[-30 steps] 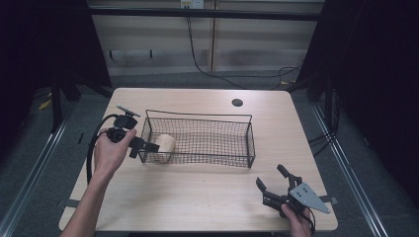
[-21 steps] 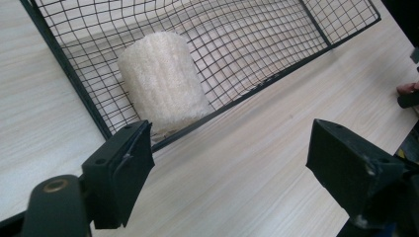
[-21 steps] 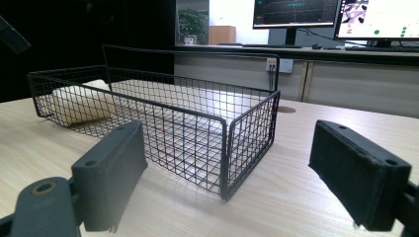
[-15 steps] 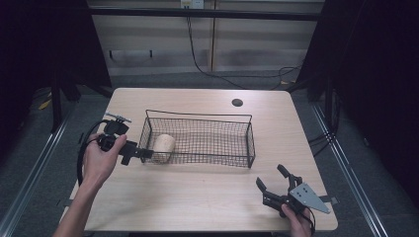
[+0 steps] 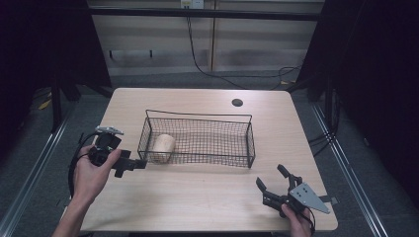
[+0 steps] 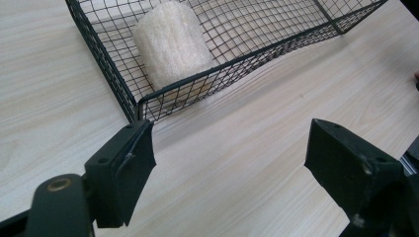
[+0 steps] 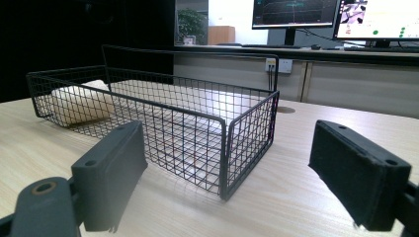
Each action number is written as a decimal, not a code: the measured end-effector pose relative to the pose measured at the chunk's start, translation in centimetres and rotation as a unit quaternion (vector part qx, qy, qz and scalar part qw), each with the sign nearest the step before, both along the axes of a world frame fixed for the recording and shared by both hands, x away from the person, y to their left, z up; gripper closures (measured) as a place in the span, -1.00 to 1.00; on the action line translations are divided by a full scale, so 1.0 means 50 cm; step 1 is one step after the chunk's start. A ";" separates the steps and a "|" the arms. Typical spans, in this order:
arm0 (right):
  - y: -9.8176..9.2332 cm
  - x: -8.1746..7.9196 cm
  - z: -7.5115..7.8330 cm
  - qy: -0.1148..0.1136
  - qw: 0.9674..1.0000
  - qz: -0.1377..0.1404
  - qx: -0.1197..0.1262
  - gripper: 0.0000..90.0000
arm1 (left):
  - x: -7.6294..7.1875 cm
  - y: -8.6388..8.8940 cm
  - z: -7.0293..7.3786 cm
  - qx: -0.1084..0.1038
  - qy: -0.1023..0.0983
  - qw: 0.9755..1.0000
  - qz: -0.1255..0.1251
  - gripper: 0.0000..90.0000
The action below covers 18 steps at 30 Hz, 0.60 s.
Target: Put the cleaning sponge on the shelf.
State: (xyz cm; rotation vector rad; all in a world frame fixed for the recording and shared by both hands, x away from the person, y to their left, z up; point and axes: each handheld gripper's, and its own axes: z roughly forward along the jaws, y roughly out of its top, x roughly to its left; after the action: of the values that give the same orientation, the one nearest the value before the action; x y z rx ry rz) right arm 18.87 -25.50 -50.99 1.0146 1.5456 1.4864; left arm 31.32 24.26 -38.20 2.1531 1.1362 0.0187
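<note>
High view is showing your left tool (image 5: 129,165) sitting at the lower left of the frame, just off the near left corner of the black wire basket (image 5: 247,143), with its jaws pointing right toward that corner. Your left hand (image 5: 91,170) is wrapping around its body, and its cable is looping out to the left over the desk (image 5: 197,202). In the left gripper view you are holding the jaws wide apart with nothing between them, and the basket corner (image 6: 136,111) is sitting just above the left jaw, at the upper left of that frame. The pale, rough roll (image 6: 170,42) is lying on its side inside the basket, pressed close to the mesh at that corner; in the high view it is resting at the basket's left end (image 5: 163,144).

Your right tool (image 5: 277,190) is sitting at the lower right of the high view, well apart from the basket, low over the desk near its front edge, with the grey three-cornered plate on top. In the right gripper view you are keeping its jaws spread wide and empty, and the basket (image 7: 225,148) is filling the middle of the frame, with the roll (image 7: 81,106) far off at its left end
</note>
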 end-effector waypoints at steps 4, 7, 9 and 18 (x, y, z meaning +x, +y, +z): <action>0.000 0.000 0.000 -0.002 1.000 0.001 0.001 -0.70 | -0.014 0.013 -0.015 0.019 0.001 1.000 -0.001 -0.58; 0.000 0.000 0.000 -0.001 1.000 0.000 0.000 -0.70 | -0.025 0.025 -0.026 0.027 -0.005 1.000 0.016 -0.57; 0.000 0.000 0.000 0.000 1.000 -0.001 0.001 -0.70 | -0.031 0.035 -0.031 0.027 -0.008 0.999 0.028 -0.57; 0.000 0.000 0.000 0.000 1.000 -0.001 -0.001 -0.70 | -0.072 0.057 -0.068 0.010 -0.015 0.999 0.048 -0.57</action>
State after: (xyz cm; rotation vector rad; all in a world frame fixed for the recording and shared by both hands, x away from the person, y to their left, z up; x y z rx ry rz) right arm 18.86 -25.48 -50.98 1.0158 1.5442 1.4832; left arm 27.72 27.11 -41.59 2.1079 1.2255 0.1044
